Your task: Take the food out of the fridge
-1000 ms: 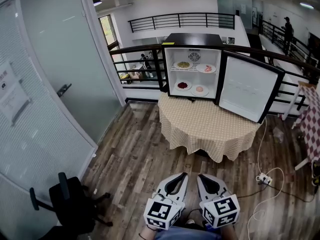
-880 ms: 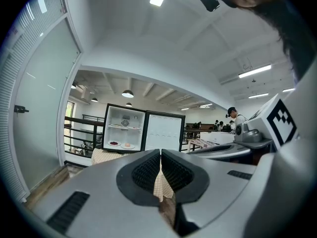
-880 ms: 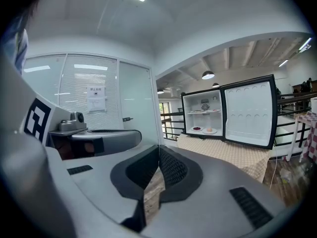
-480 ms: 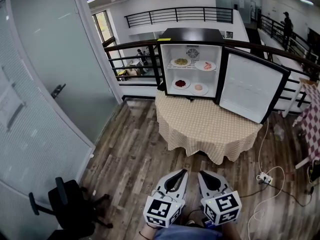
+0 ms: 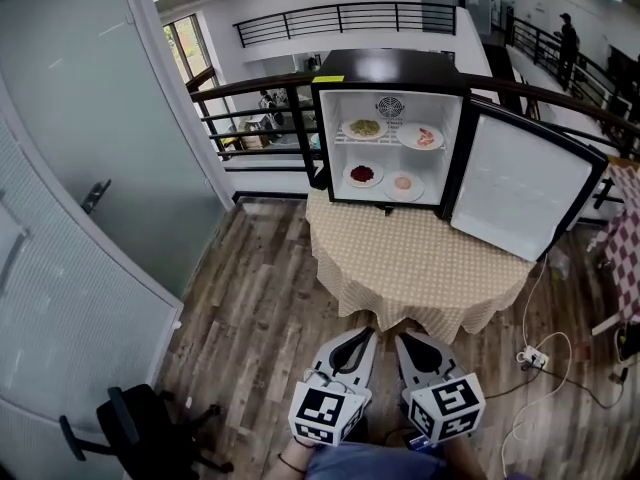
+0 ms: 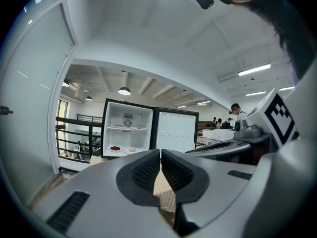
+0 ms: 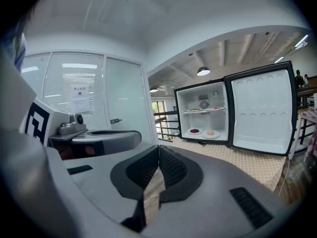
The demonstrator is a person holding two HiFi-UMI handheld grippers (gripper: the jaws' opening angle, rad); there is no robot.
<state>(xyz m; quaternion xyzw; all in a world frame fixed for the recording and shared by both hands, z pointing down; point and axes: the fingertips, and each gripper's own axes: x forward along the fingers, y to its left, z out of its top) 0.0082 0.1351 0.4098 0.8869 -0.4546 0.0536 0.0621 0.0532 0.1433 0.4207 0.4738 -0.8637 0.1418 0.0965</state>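
A small black fridge (image 5: 392, 68) stands open on a round table with a checked cloth (image 5: 415, 268); its door (image 5: 520, 190) swings out to the right. Inside, two plates rest on the upper shelf (image 5: 364, 128) (image 5: 420, 137) and two plates of food on the lower level (image 5: 363, 175) (image 5: 403, 184). The same fridge shows in the left gripper view (image 6: 127, 131) and the right gripper view (image 7: 203, 117). My left gripper (image 5: 365, 334) and right gripper (image 5: 403, 338) are held side by side low in the head view, short of the table, both shut and empty.
A glass wall with a door (image 5: 90, 198) runs along the left. A black office chair (image 5: 140, 433) stands at the lower left. Cables and a power strip (image 5: 530, 358) lie on the wood floor at the right. A black railing (image 5: 250, 118) passes behind the fridge.
The fridge and table have grown larger and nearer in the head view; both grippers have moved forward toward the table, still shut. The chair has slid toward the bottom edge.
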